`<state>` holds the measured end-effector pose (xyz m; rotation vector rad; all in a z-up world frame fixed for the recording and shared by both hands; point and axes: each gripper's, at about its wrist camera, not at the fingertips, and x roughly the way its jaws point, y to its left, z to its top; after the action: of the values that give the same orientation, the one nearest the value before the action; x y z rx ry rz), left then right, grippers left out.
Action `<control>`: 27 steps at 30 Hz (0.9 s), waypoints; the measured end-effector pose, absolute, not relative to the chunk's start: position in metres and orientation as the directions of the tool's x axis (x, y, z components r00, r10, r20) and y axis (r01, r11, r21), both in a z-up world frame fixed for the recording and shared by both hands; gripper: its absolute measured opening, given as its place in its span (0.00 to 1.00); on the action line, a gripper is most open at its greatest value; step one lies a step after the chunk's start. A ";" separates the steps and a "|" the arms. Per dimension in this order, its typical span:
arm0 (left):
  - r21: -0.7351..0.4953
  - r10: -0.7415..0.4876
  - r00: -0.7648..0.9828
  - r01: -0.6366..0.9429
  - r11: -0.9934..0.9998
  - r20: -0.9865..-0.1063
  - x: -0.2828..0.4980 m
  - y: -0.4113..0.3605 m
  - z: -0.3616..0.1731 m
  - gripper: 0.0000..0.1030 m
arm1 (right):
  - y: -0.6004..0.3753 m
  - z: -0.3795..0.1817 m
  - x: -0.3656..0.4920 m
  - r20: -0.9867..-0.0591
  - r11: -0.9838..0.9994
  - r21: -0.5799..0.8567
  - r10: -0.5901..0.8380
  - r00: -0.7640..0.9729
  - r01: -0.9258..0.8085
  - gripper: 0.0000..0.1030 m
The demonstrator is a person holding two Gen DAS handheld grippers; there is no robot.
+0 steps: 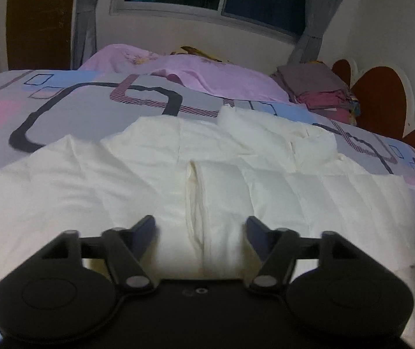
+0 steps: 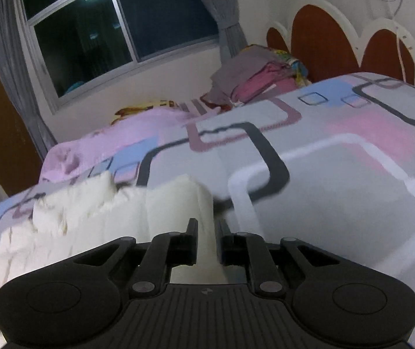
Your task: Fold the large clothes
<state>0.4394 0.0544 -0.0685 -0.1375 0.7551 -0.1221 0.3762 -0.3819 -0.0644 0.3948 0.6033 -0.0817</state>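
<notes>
1. The left gripper (image 1: 200,226) hovers low over the shirt (image 1: 120,180), jaws wide, a crease running toward 12 o'clock between them.
2. The right gripper (image 2: 207,229) pinches a raised shirt fold (image 2: 178,200); the rest spreads toward 9 o'clock on the bed (image 2: 338,174).

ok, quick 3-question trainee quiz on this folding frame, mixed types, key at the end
1. True or false: the right gripper is shut on a fold of the white garment.
2. How do the left gripper's jaws stand?
A. shut on the garment
B. open, above the garment
C. shut on the pink blanket
3. Fill in: the stack of folded clothes lies on the bed near the ____.

Key
1. True: white cloth sits pinched between its fingers.
2. B: the fingers are spread apart, the white garment lying beneath.
3. Headboard.
</notes>
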 end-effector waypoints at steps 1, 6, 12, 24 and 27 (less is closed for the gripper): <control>-0.172 -0.164 0.720 0.062 0.983 -0.674 0.448 0.053 -0.067 0.62 | -0.384 -0.063 0.387 -0.568 0.921 0.344 0.051 0.822 0.181 0.13; -0.136 -0.143 0.703 0.067 0.989 -0.697 0.484 0.042 -0.069 0.42 | -0.376 -0.064 0.433 -0.564 0.943 0.322 0.121 0.817 0.083 0.13; -0.077 -0.119 0.646 0.092 0.993 -0.754 0.501 0.033 -0.100 0.35 | -0.368 -0.125 0.474 -0.708 0.981 0.181 0.081 0.702 0.069 0.12; -0.037 -0.090 0.756 0.087 0.996 -0.649 0.439 0.029 -0.049 0.71 | -0.392 -0.062 0.391 -0.592 0.974 0.209 0.052 0.805 0.091 0.71; -0.043 -0.138 0.736 0.148 0.988 -0.663 0.423 0.010 -0.051 0.66 | -0.377 -0.061 0.365 -0.603 0.974 0.225 0.115 0.789 0.029 0.61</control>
<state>0.4232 0.0105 -0.0514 0.0132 0.7275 -0.1571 0.3647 -0.3765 -0.0610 0.2280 0.6612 0.0466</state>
